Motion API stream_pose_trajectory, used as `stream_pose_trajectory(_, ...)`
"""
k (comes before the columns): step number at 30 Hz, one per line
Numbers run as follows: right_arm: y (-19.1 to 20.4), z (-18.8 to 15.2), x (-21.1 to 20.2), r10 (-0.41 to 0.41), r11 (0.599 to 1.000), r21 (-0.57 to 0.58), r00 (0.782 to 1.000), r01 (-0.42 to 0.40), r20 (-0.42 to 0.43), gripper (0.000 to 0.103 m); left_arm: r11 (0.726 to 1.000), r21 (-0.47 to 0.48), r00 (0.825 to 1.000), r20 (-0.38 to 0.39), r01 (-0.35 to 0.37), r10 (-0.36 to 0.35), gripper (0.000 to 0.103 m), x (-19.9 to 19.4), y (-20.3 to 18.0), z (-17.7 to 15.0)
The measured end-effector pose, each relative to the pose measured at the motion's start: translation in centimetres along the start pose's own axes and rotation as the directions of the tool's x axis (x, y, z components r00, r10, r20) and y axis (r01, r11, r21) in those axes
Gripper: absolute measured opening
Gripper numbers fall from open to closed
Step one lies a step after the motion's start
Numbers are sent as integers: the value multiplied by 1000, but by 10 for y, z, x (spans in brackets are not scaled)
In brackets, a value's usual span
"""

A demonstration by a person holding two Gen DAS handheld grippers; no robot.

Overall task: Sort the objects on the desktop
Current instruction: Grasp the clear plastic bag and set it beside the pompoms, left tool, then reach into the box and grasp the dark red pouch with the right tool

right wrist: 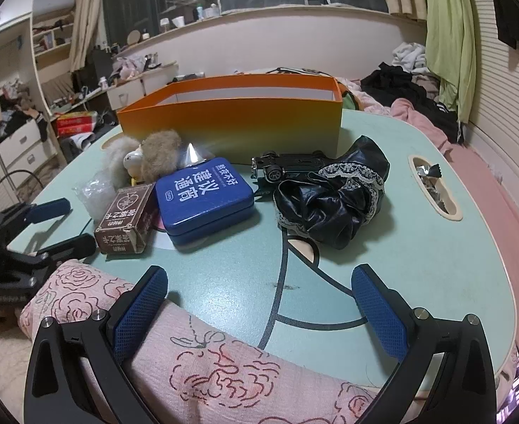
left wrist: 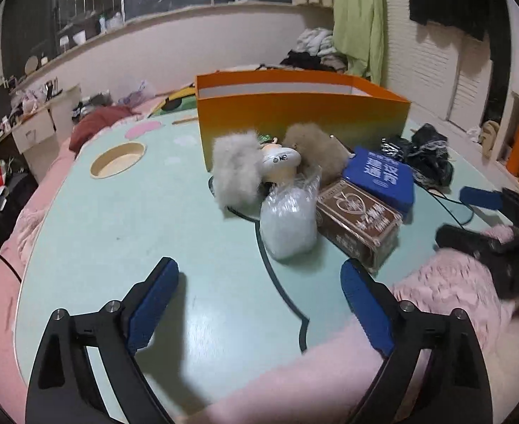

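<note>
An orange box (left wrist: 295,113) (right wrist: 238,120) stands open at the back of the pale green table (left wrist: 135,219) (right wrist: 418,247). In front of it lie a fluffy toy with a white body (left wrist: 256,162) (right wrist: 146,159), a clear plastic bag (left wrist: 289,219) (right wrist: 93,190), a brown carton (left wrist: 360,222) (right wrist: 127,217), a blue tin (left wrist: 379,176) (right wrist: 203,199), a black toy car (right wrist: 287,168) and a black lace-trimmed cloth (left wrist: 429,155) (right wrist: 337,198). My left gripper (left wrist: 259,300) (right wrist: 65,222) is open and empty, short of the bag and carton. My right gripper (right wrist: 259,304) (left wrist: 471,215) is open and empty, near the table's front edge.
A pink rose-patterned cloth (right wrist: 188,360) (left wrist: 454,282) lies over the table's front edge under both grippers. The table has a round cup hole (left wrist: 118,159) at the left and a slot with wrappers (right wrist: 432,187) at the right. Clothes and clutter surround the table.
</note>
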State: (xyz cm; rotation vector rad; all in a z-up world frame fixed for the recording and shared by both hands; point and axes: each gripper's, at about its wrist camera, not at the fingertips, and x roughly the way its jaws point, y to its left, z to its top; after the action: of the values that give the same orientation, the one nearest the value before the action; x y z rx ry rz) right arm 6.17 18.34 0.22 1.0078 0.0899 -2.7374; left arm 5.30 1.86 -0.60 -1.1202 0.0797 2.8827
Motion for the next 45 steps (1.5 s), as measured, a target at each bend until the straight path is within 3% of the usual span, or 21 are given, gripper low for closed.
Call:
stream_pose_trajectory(3, -1, 0, 0, 0, 1000, 1, 1000, 0, -1, 103, 1000, -7, 1000, -21, -18, 18, 93, 9, -1, 8)
stream_pose_trajectory(17, -5, 3, -8, 12, 1000, 11, 999, -12, 33, 100, 1000, -2, 1000, 17, -11, 11, 94, 0, -4, 8)
stream_pose_trajectory(20, 3, 25, -32, 26, 1000, -14, 992, -25, 126, 98, 1000, -2, 1000, 17, -10, 10, 94, 0, -4, 9)
stream_pose_trajectory(24, 13, 96, -47, 45, 999, -10, 979, -44, 198, 98, 1000, -2, 1000, 17, -10, 10, 94, 0, -3, 9)
stream_pose_trajectory(26, 15, 130, -34, 33, 999, 19, 984, -37, 174, 98, 1000, -2, 1000, 17, -9, 10, 94, 0, -4, 9)
stream_pose_trajectory(31, 20, 188, 39, 18, 997, 75, 999, -16, -27, 98, 1000, -2, 1000, 17, -9, 9, 94, 0, -4, 9)
stream_pose_trajectory(36, 33, 183, 90, -34, 999, 27, 989, 38, -141, 98, 1000, -1, 1000, 22, -6, 6, 94, -1, -5, 11)
stream_pose_trajectory(45, 28, 159, 112, -53, 997, 40, 981, 61, -184, 98, 1000, -1, 1000, 22, -6, 6, 94, 0, -5, 12)
